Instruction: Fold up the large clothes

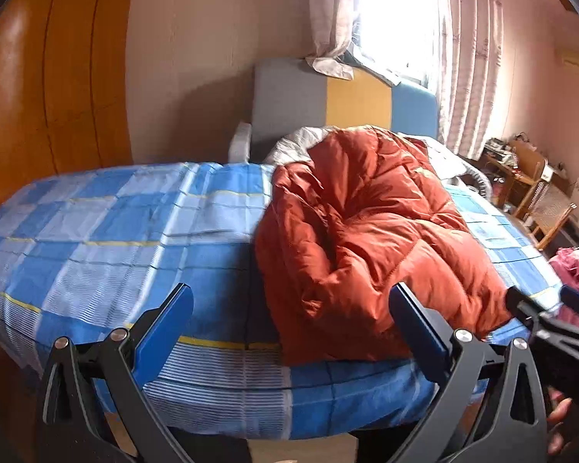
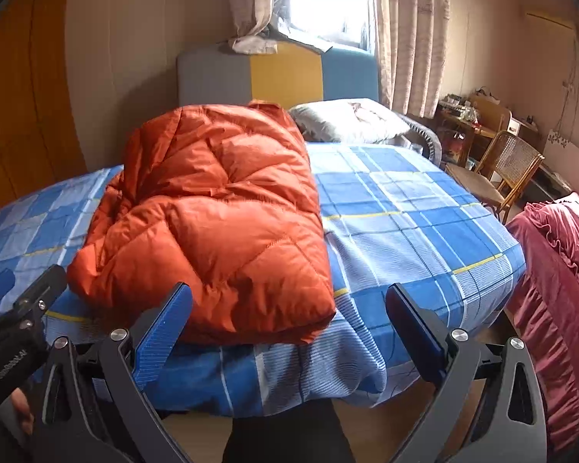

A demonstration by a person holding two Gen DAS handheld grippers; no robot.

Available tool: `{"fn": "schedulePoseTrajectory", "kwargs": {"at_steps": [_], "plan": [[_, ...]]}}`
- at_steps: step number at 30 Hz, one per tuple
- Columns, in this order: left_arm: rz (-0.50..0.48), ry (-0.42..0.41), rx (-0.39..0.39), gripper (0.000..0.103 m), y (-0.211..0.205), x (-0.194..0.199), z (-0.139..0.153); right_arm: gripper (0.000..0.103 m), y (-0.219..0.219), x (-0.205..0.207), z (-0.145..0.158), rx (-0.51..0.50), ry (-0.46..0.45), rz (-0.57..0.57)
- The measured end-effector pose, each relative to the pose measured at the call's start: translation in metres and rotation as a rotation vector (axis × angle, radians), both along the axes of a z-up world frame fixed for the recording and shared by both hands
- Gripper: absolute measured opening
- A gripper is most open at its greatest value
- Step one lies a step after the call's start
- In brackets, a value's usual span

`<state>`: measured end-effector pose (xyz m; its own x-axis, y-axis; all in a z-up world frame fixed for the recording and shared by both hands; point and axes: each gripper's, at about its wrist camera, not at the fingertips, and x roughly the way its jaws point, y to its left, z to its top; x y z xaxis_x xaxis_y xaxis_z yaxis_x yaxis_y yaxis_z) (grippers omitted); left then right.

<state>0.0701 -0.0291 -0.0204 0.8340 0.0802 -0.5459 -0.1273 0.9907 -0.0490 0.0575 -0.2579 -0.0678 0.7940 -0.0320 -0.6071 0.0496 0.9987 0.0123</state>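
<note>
An orange puffy down jacket (image 1: 370, 239) lies folded in a thick bundle on the blue checked bed sheet (image 1: 115, 239). It also shows in the right wrist view (image 2: 212, 223), near the bed's front edge. My left gripper (image 1: 289, 305) is open and empty, held off the front edge of the bed, with the jacket's near left corner between its fingers. My right gripper (image 2: 289, 305) is open and empty, just in front of the jacket's near right corner. Each gripper shows at the edge of the other's view.
The bed sheet (image 2: 424, 223) covers the bed. A grey pillow (image 2: 347, 119) lies by the grey, yellow and blue headboard (image 2: 281, 73). A wooden wardrobe (image 1: 50, 77) stands left. A cane chair (image 2: 505, 173), cluttered desk and dark red bedding (image 2: 559, 289) are right.
</note>
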Motion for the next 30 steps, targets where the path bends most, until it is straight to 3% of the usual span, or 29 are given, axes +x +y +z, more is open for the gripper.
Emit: {"fn": "schedulePoseTrajectory", "kwargs": {"at_steps": [5, 30], "plan": [[-0.006, -0.017, 0.029, 0.101, -0.005, -0.004, 0.004, 0.1, 0.0, -0.001, 0.001, 0.001, -0.001, -0.006], [-0.015, -0.051, 0.013, 0.101, -0.001, -0.017, 0.015, 0.1, 0.006, -0.009, 0.006, -0.007, -0.02, 0.023]]}}
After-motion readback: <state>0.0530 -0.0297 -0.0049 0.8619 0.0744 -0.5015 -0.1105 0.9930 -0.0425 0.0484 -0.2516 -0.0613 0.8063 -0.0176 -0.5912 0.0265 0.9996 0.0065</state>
